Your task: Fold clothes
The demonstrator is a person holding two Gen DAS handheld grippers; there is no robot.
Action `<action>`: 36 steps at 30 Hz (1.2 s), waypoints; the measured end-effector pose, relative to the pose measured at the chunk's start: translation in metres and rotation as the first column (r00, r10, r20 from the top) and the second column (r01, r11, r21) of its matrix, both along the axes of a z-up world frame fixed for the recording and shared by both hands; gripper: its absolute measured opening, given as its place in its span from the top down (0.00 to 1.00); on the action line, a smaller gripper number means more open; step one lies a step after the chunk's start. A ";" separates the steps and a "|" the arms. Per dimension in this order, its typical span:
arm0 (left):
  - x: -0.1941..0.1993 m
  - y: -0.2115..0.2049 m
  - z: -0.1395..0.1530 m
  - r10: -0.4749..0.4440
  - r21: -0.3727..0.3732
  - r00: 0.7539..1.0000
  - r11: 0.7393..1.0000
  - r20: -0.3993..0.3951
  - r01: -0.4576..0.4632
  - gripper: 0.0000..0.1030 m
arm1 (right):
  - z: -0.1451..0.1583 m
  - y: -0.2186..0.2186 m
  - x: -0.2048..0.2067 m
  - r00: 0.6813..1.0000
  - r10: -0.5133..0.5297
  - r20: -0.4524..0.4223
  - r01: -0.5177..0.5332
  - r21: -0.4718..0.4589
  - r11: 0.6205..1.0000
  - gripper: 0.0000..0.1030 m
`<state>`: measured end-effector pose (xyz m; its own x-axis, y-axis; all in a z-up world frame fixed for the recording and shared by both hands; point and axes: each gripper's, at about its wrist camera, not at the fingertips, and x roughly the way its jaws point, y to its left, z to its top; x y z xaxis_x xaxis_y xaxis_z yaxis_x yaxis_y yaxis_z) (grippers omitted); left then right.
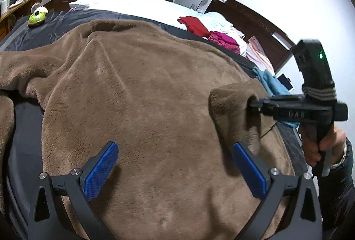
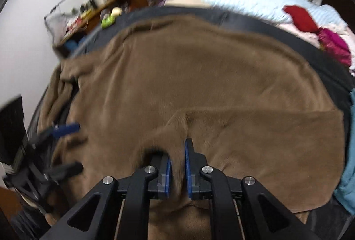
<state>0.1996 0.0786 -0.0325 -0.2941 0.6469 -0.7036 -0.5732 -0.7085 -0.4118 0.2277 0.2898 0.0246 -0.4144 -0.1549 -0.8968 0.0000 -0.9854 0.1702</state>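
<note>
A brown fleece garment (image 1: pixel 144 89) lies spread over the dark bed cover; it also fills the right wrist view (image 2: pixel 199 75). My left gripper (image 1: pixel 175 151) is open and empty, just above the fleece near its front. My right gripper (image 2: pixel 177 162) is shut on a pinched fold of the brown fleece and lifts that edge off the bed. In the left wrist view the right gripper (image 1: pixel 250 104) shows at the right, holding the raised fold. The left gripper (image 2: pixel 66 146) shows open at the left of the right wrist view.
Red (image 1: pixel 195 24) and pink (image 1: pixel 221 39) clothes lie on the white bedding (image 1: pixel 133 2) behind. A blue cloth (image 1: pixel 270 82) lies at the right edge. A green iron (image 1: pixel 37 17) stands at the far left corner. A dark headboard (image 1: pixel 255 20) and a cluttered desk (image 2: pixel 99 4) stand beyond.
</note>
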 end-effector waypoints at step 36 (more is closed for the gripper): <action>-0.041 0.113 -0.023 -0.017 -0.107 0.975 0.993 0.223 0.042 0.38 | 0.018 0.150 0.121 0.663 -0.494 -0.563 0.385 -0.309 0.870 0.28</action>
<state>0.1584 0.1919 -0.0558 -0.1050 0.5675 -0.8166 -0.4981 -0.7408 -0.4507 0.3492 0.4401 0.0421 -0.9103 0.0806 -0.4060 -0.2701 -0.8590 0.4350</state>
